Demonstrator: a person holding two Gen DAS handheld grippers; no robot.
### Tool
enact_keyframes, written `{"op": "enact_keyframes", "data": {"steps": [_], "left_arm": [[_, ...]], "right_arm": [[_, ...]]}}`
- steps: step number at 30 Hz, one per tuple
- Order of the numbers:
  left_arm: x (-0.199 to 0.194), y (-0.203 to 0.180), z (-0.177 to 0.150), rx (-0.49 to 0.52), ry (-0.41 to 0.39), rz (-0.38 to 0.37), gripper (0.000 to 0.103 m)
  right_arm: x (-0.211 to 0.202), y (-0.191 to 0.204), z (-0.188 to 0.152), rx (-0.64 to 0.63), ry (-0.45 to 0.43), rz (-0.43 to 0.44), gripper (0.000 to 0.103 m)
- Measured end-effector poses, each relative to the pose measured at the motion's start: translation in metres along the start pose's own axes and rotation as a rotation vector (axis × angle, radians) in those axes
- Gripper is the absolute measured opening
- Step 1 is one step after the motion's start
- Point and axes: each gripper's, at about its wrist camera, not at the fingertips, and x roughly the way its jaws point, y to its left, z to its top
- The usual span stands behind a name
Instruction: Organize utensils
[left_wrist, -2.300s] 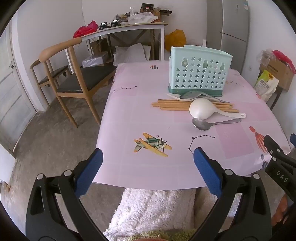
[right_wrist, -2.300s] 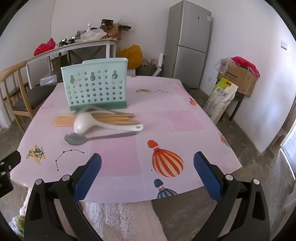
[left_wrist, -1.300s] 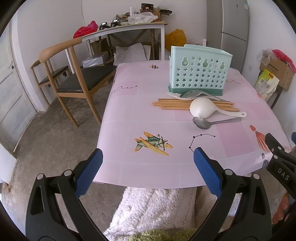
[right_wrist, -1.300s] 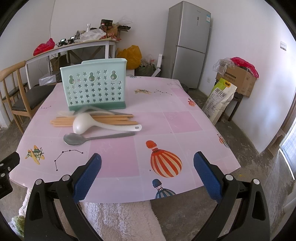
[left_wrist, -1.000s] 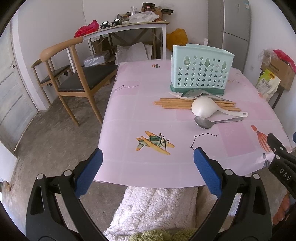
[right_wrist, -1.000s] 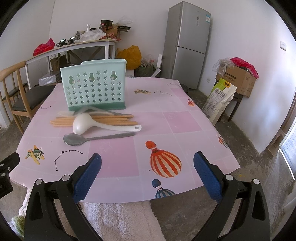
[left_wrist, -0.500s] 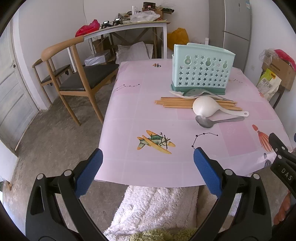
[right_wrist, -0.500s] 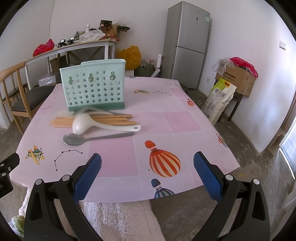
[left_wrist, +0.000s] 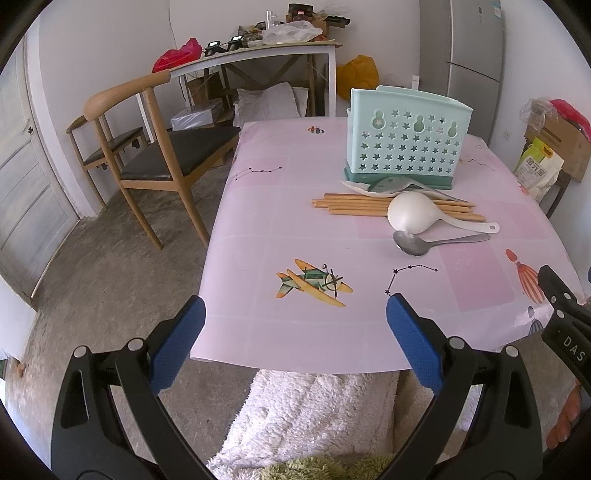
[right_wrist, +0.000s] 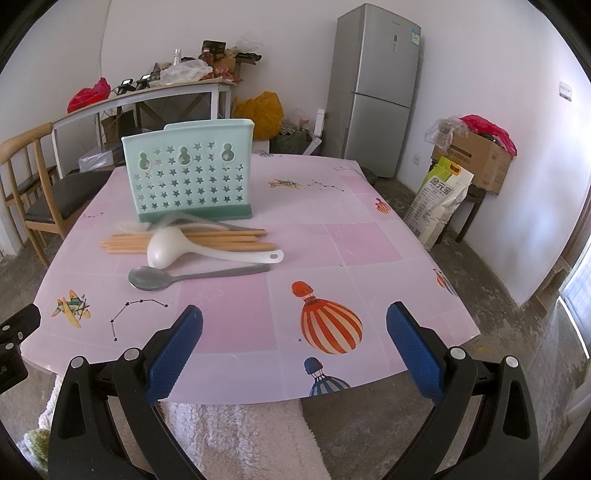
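**Both grippers open at the near table edge**

The left gripper (left_wrist: 295, 332) and right gripper (right_wrist: 294, 336) hover at the near edge of the table (right_wrist: 369, 240), jaws spread wide, holding nothing. The mint utensil holder (right_wrist: 190, 173) stands upright mid-table. Just in front lie wooden chopsticks (right_wrist: 125, 245), a white ladle (right_wrist: 166, 251) resting across them, and nearest, a metal spoon (right_wrist: 151, 277).

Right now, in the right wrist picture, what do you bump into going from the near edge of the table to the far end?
Striped balloon picture → metal spoon → white ladle → wooden chopsticks → green star holder.
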Motion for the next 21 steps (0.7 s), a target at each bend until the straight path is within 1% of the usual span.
{"op": "enact_keyframes", "data": {"steps": [21], "left_arm": [[0.0023, 0.0016, 0.0005, -0.004, 0.009, 0.000, 0.095]], "right_arm": [[-0.0005, 0.0014, -0.0002, 0.000, -0.001, 0.002, 0.097]]}}
